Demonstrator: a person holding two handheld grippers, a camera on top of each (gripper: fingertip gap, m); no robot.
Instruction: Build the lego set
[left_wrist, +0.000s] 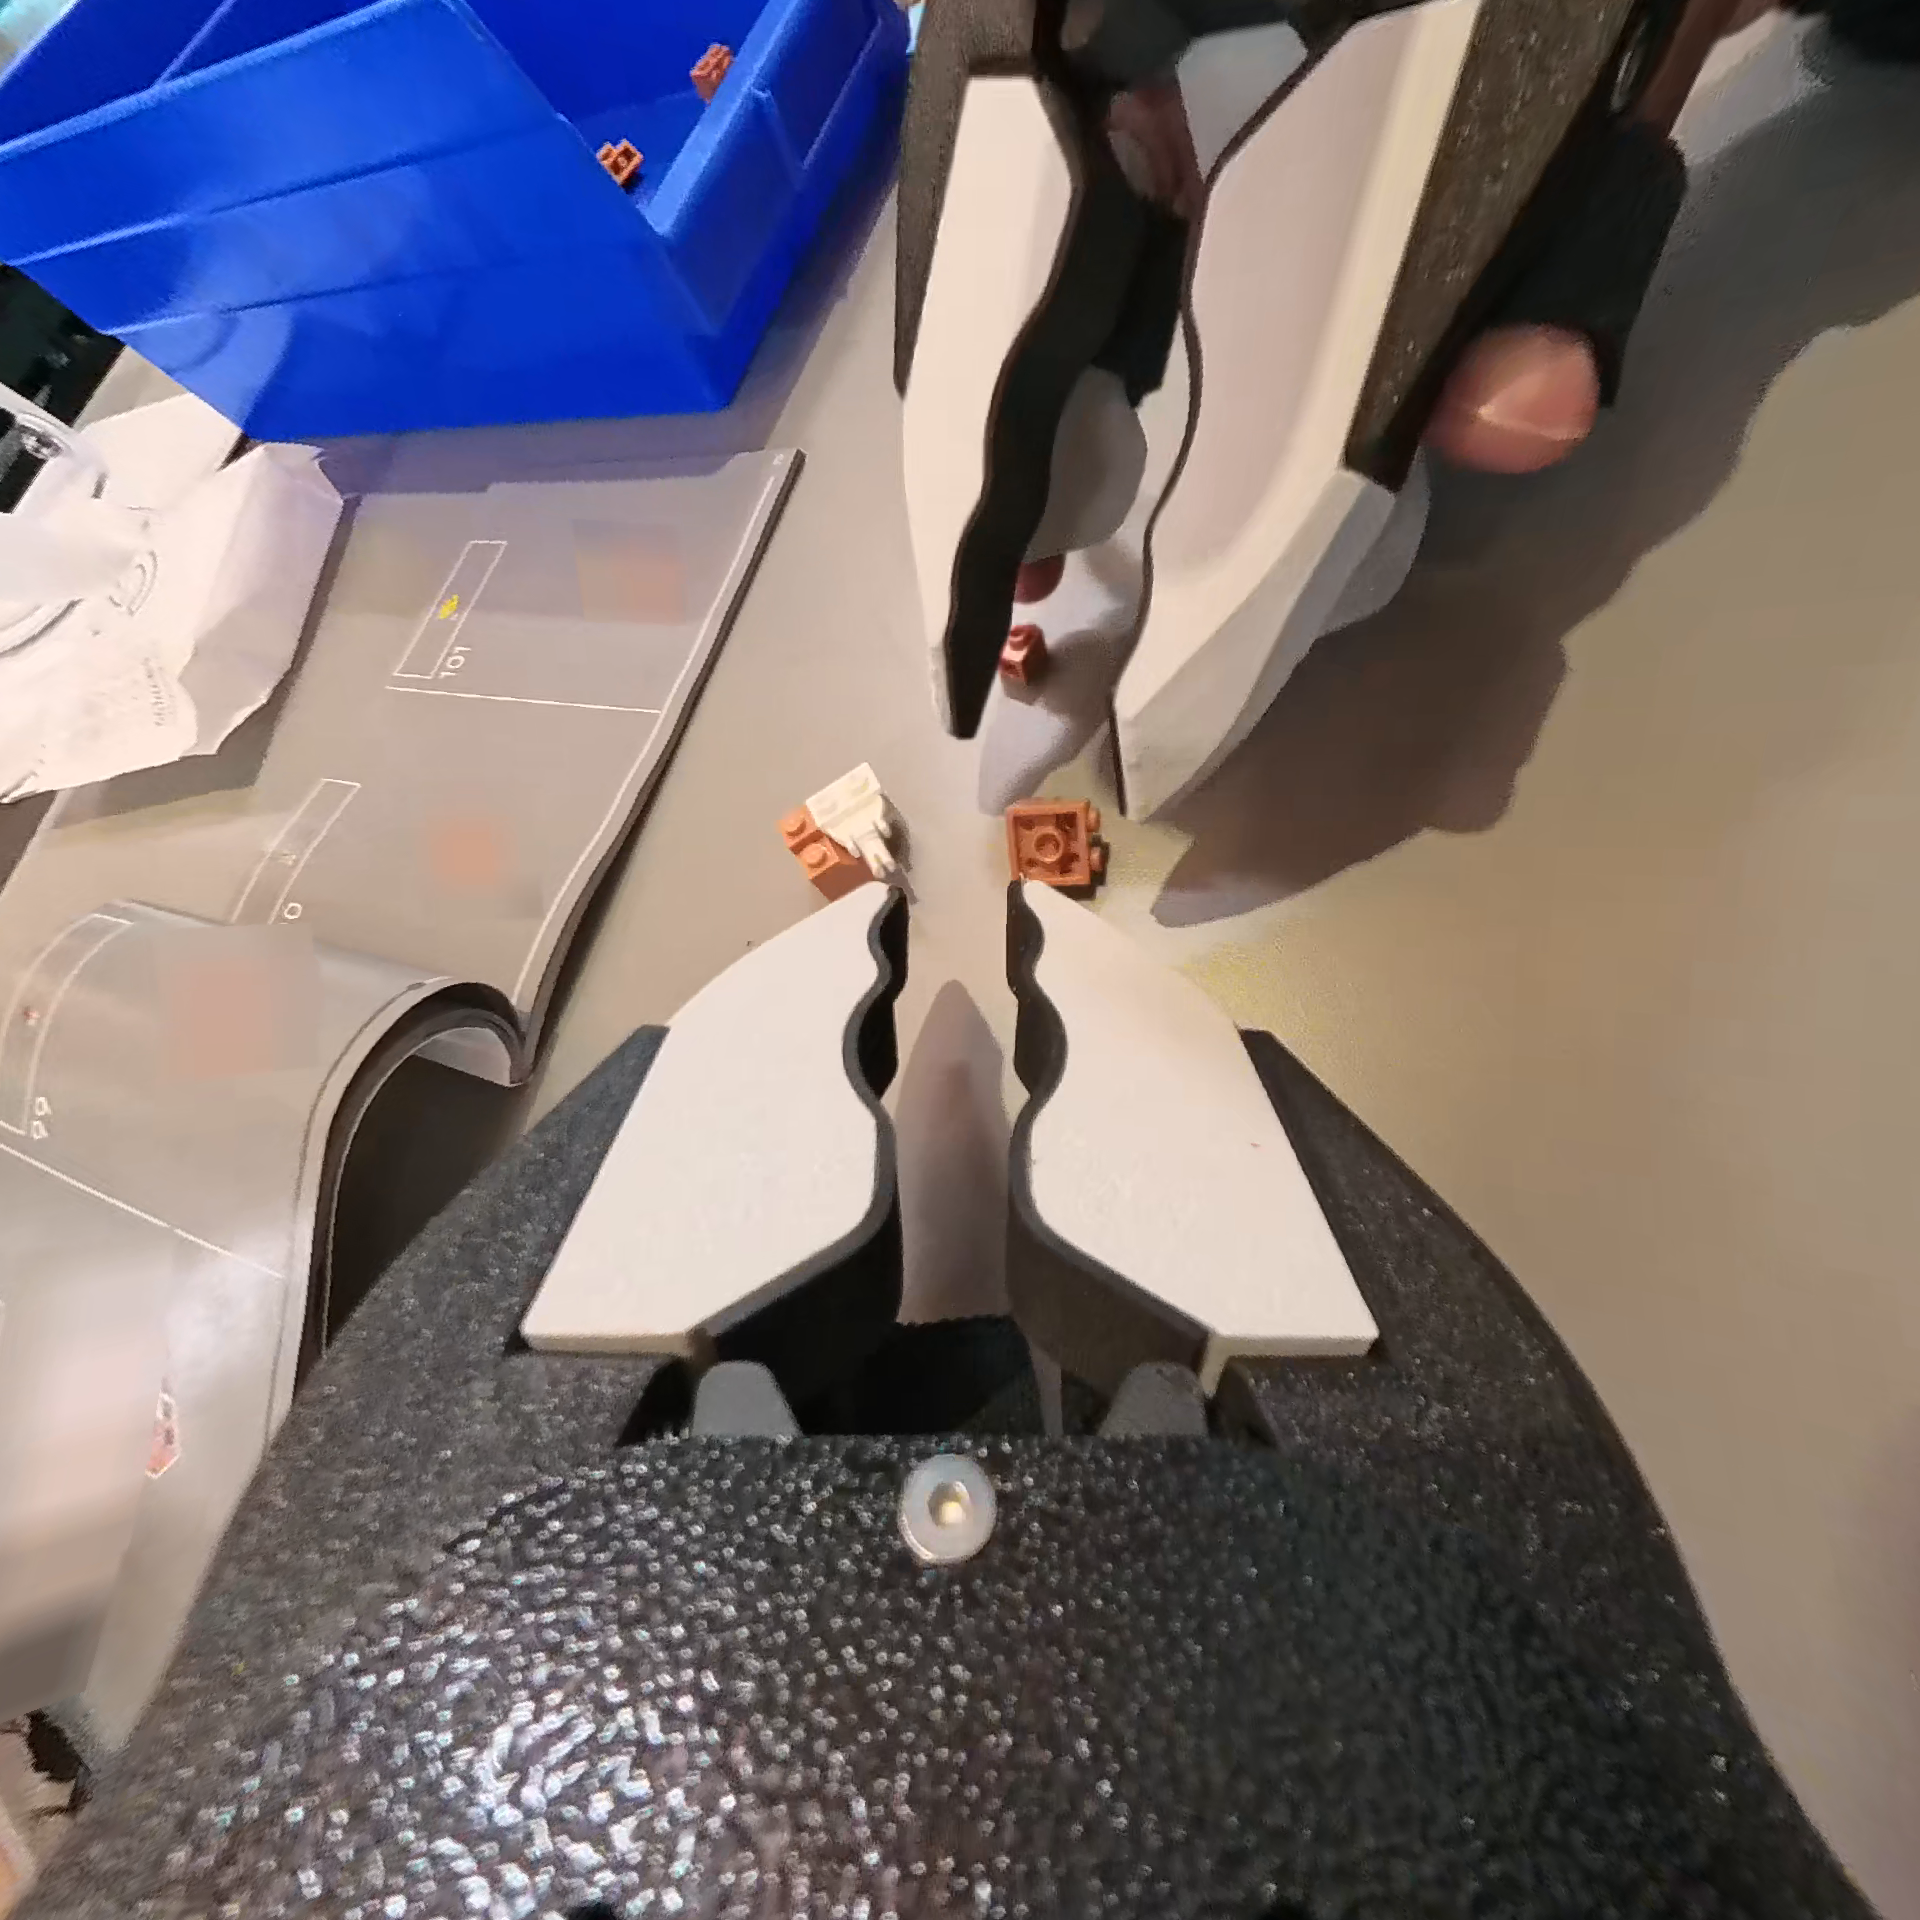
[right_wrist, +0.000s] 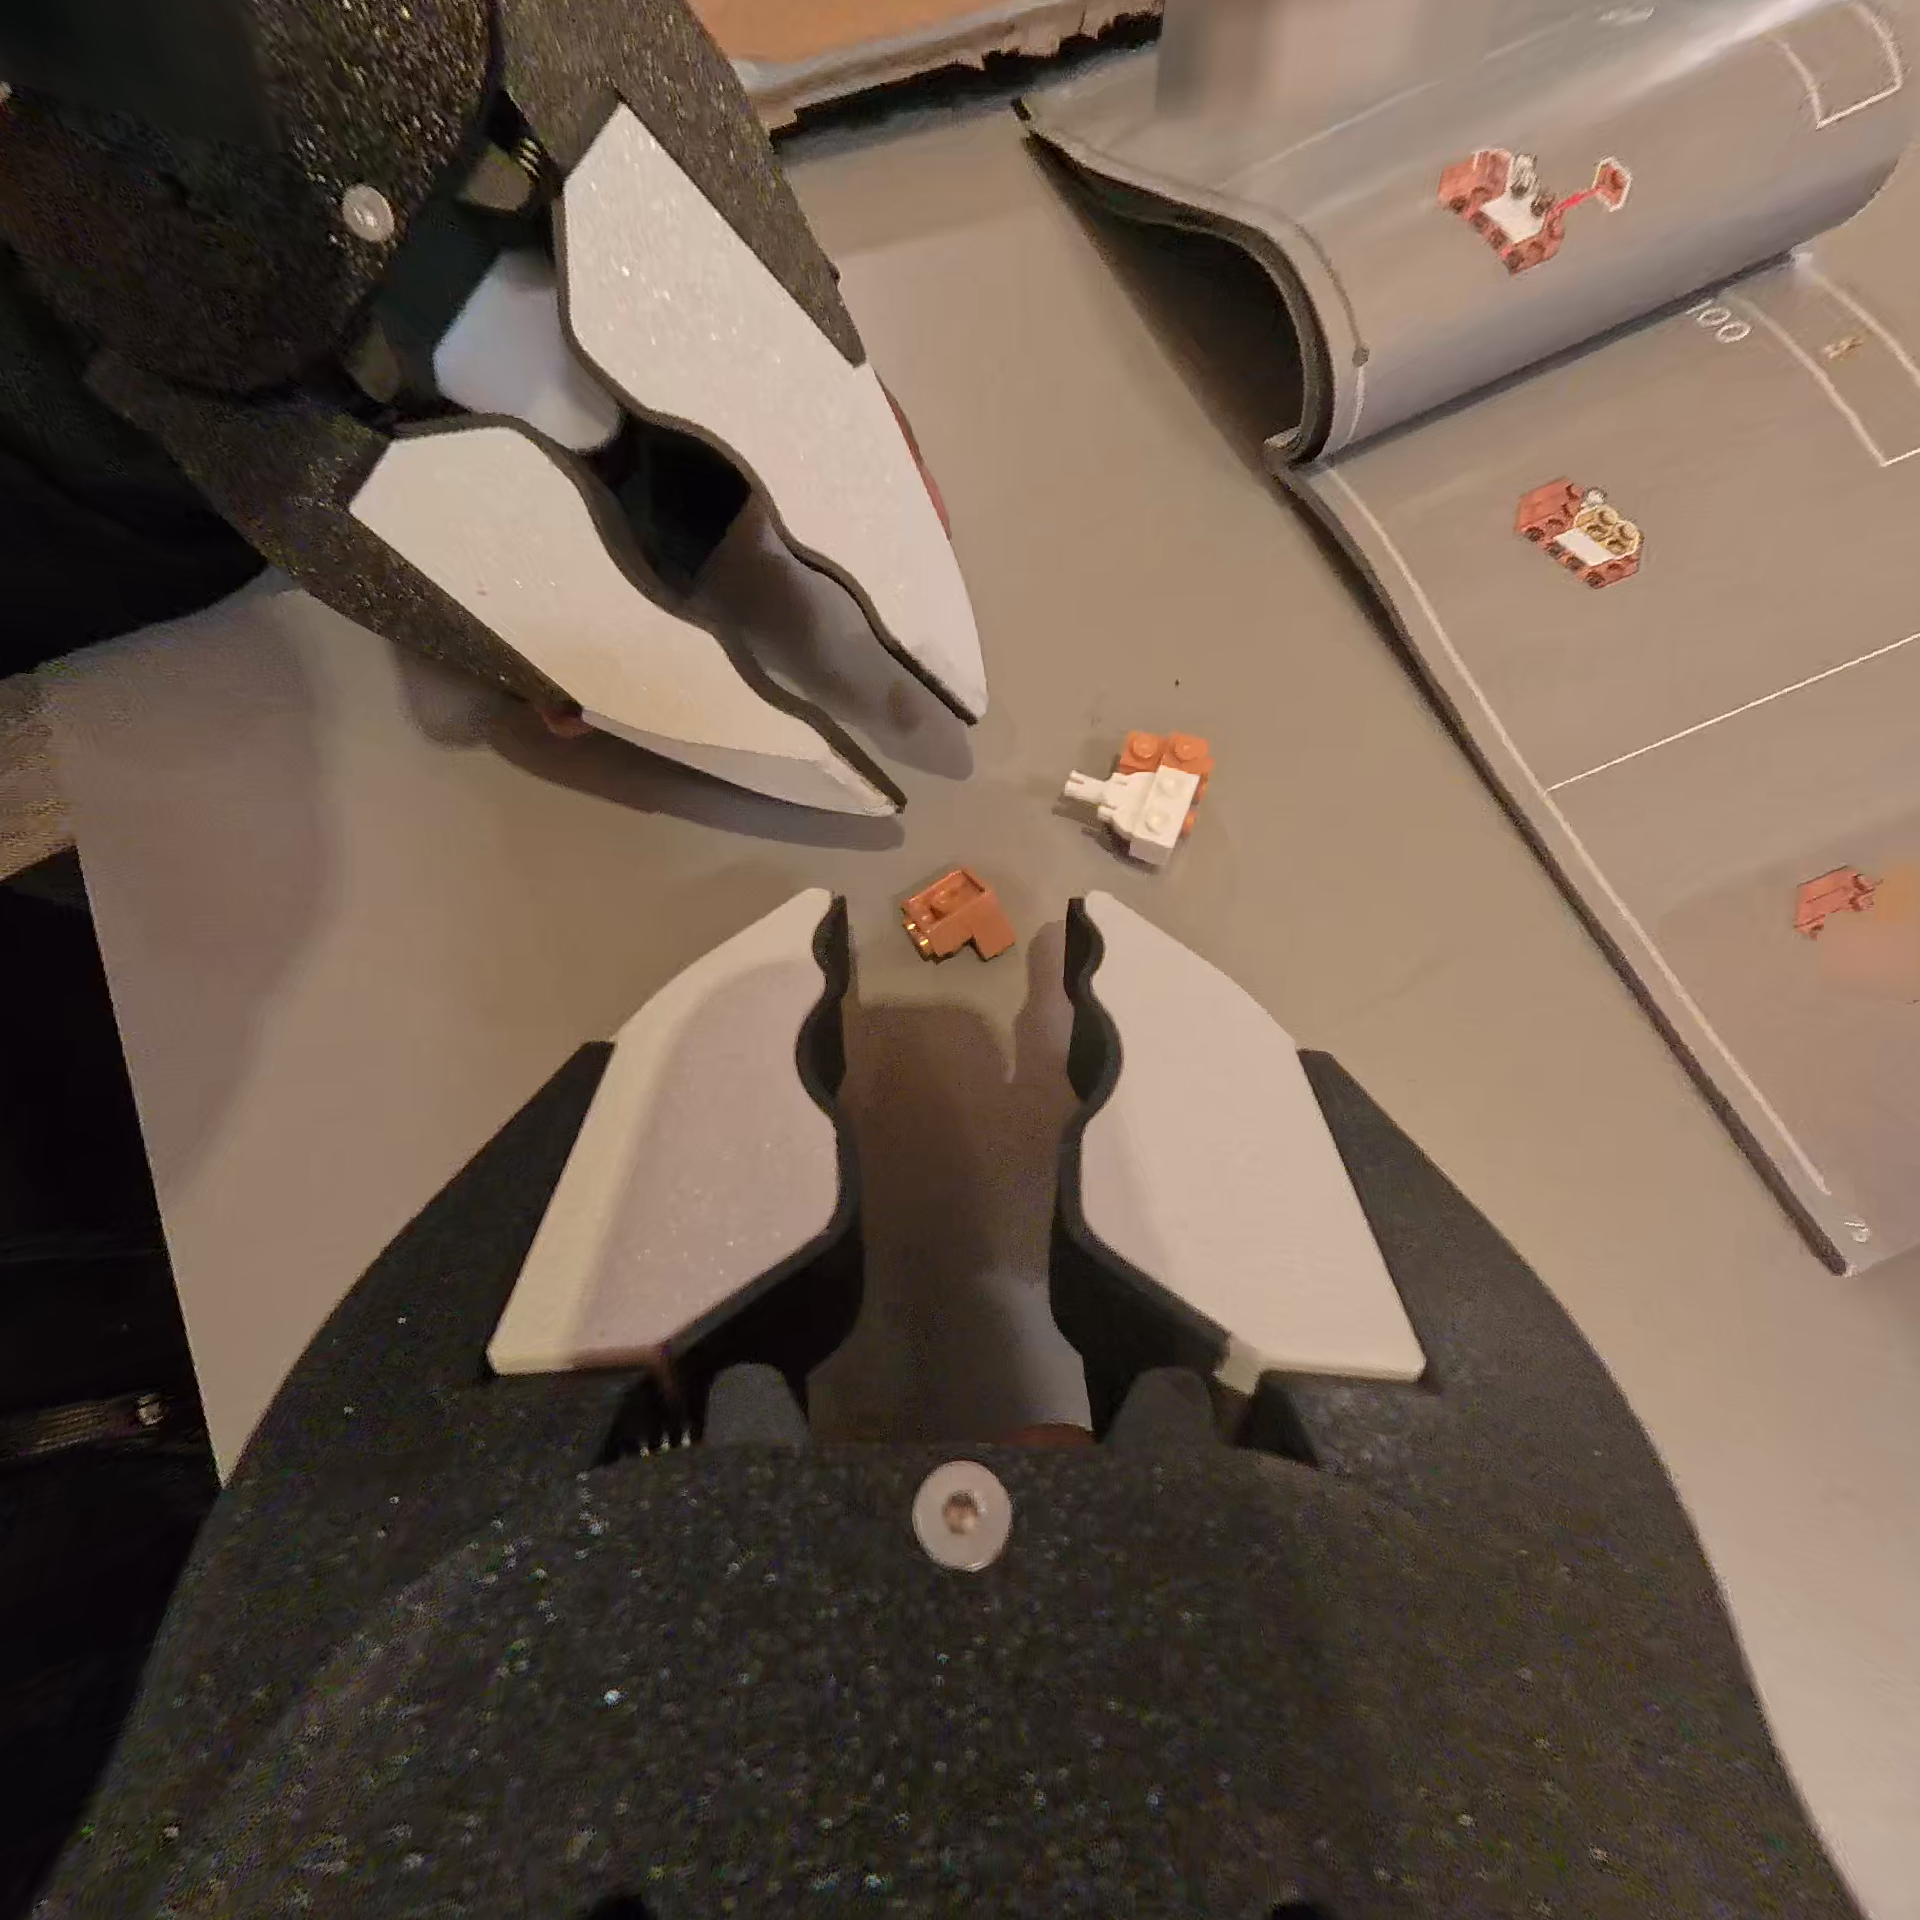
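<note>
While both jaws gape unloaded, right gripper straddles orange brick.

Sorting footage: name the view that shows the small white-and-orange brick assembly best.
Right wrist view: the white-and-orange brick assembly lies unobstructed, its studs and white clip visible. The left wrist view shows it at its gripper's fingertip, partly covered.

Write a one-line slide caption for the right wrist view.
Open right gripper poised over a loose orange brick on the grey table, an orange-and-white brick assembly and the left gripper just beyond.
</note>
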